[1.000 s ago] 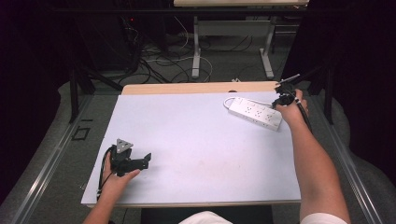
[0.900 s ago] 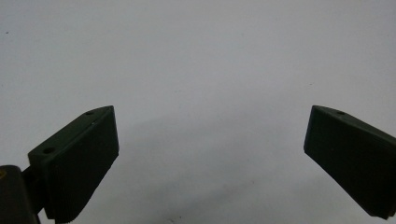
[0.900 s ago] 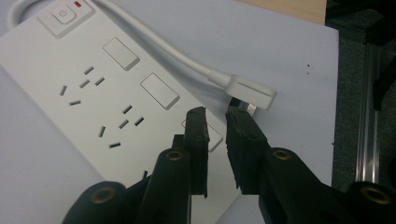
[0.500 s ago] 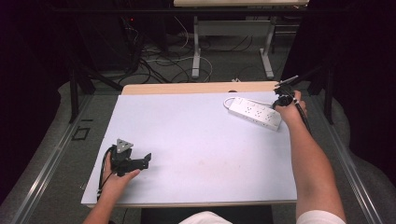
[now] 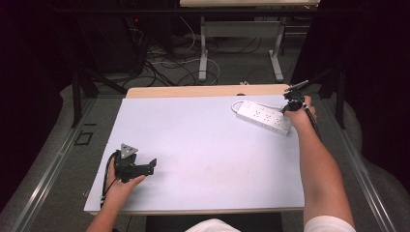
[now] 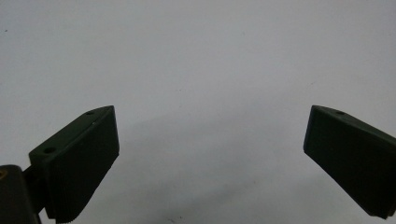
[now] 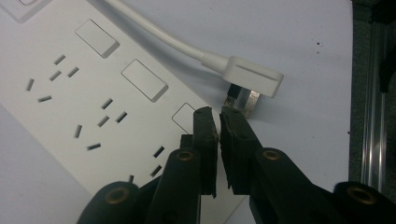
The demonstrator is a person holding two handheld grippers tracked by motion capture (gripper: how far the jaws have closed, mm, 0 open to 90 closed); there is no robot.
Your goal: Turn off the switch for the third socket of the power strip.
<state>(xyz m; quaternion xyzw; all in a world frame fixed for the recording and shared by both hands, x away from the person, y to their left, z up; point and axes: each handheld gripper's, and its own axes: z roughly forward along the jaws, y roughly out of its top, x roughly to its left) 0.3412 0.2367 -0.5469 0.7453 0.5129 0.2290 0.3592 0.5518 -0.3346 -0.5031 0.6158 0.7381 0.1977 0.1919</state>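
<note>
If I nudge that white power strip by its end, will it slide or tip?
The power strip lies flat and low on the smooth white table, so it would likely slide rather than tip. Its rigid body should move as one piece. The attached cord and plug may drag and swing it.

The left gripper [image 5: 151,165] lies low near the table's front-left, jaws spread wide. The right arm [image 5: 319,169] reaches far forward; the right gripper [image 7: 219,112] has its jaws nearly closed.

One camera looks down from high above the whole table [image 5: 203,140]. Two ride close: one faces bare tabletop, one faces the power strip [image 7: 88,88], seen from above too.
</note>
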